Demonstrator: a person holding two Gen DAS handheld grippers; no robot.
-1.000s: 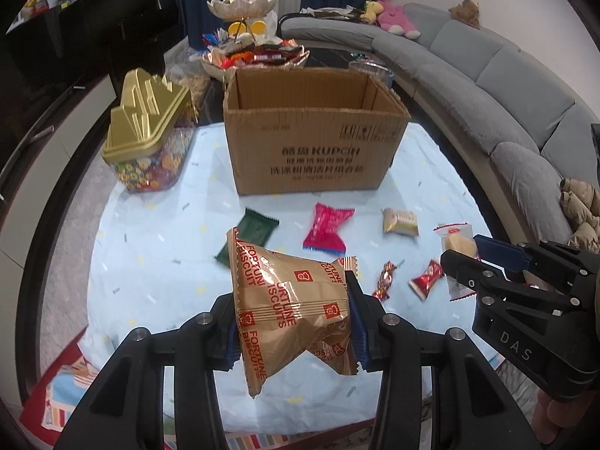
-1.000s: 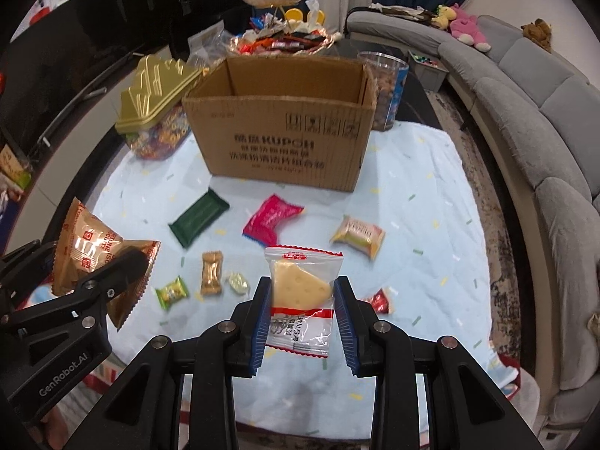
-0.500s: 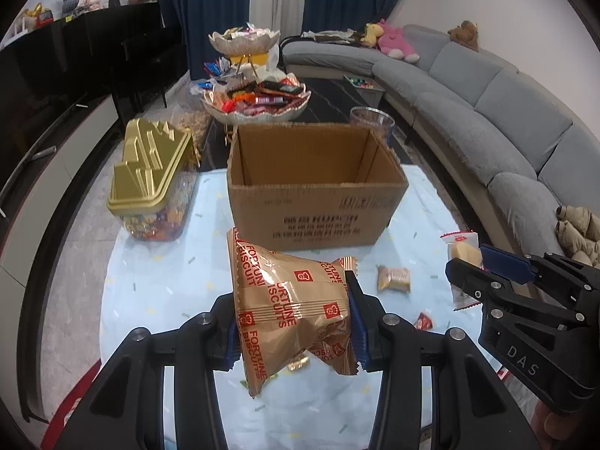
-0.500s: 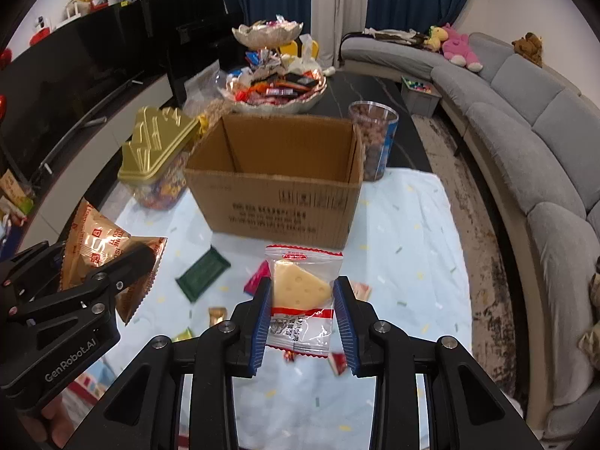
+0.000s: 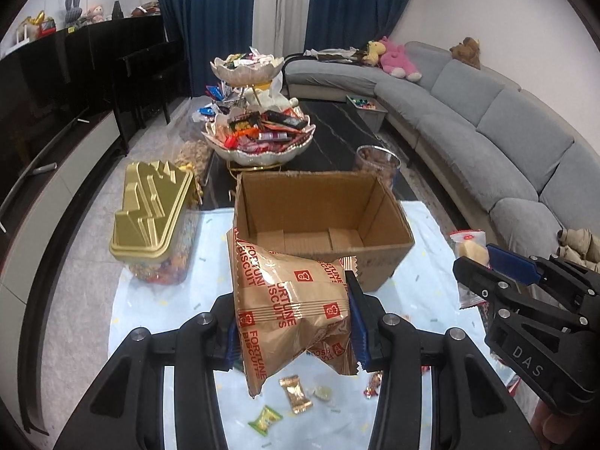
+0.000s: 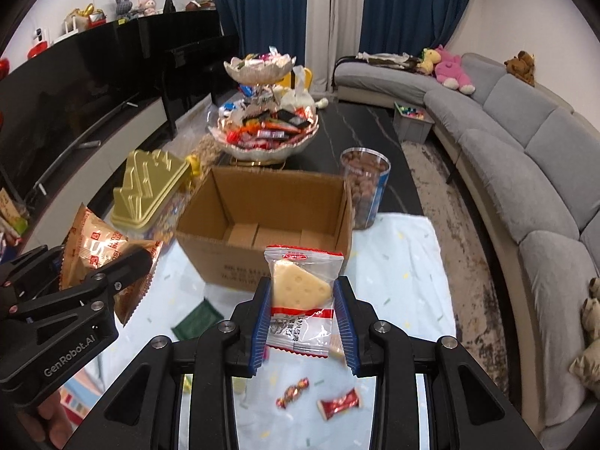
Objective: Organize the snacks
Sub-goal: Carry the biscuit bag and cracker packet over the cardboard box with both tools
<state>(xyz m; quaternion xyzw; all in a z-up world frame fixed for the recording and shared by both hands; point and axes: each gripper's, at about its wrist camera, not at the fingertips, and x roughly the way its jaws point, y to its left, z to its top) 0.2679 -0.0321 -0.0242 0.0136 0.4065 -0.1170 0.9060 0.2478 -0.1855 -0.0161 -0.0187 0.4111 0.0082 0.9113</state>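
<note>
Left claw (image 5: 296, 332) is clamped on the biscuit bag (image 5: 288, 300), pads on its sides, bag puffy & crumpled, held up off the surface (image 5: 157, 322) just near of the box (image 5: 322, 232). Right claw (image 6: 302, 324) is closed on the cheese pack (image 6: 303, 292), narrow gap, pads on the wrapper edges only. Box is open, looks empty, far of both.

Risks, as I read it:
- Slick foil bag could slip or twist out, since the grip is on film w/ air inside.
- Cheese pack hangs by thin wrapper; may slide.
- Claws are side by side, could bump over the box.
- Low carry could clip the near wall & shove the box toward the gold tin (image 5: 153, 217) at left or the jar (image 6: 365, 187) at far right.
- Early release drops a pack among loose candies (image 6: 292, 392) on the near surface.
</note>
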